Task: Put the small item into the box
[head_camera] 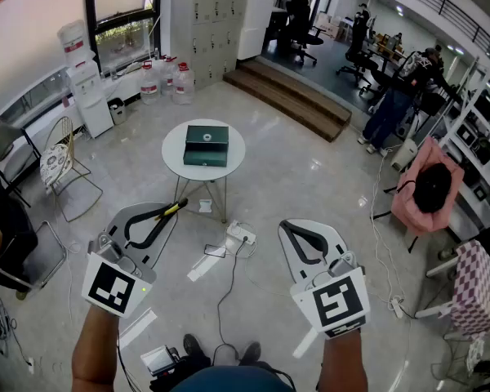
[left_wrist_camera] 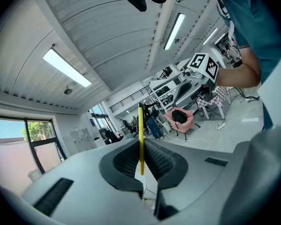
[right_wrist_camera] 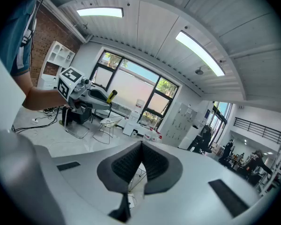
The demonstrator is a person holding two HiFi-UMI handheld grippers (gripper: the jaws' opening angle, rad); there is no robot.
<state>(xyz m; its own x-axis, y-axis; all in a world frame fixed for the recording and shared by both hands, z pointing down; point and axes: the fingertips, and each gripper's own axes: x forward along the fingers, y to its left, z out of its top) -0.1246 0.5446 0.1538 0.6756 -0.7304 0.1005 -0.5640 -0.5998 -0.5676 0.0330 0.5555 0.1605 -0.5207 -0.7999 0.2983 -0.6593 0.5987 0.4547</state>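
A dark green closed box lies on a small round white table ahead of me on the floor. My left gripper is shut on a thin yellow pen with a black tip, which sticks out past the jaws toward the table. The same yellow pen stands upright between the closed pads in the left gripper view. My right gripper is shut with nothing between its pads, held at the lower right, apart from the table. In the right gripper view the left gripper and the pen show at the left.
A white power strip with cables lies on the floor below the table. A wire chair stands at the left, water jugs beyond it. A pink chair and people at desks fill the right side. Wooden steps rise behind the table.
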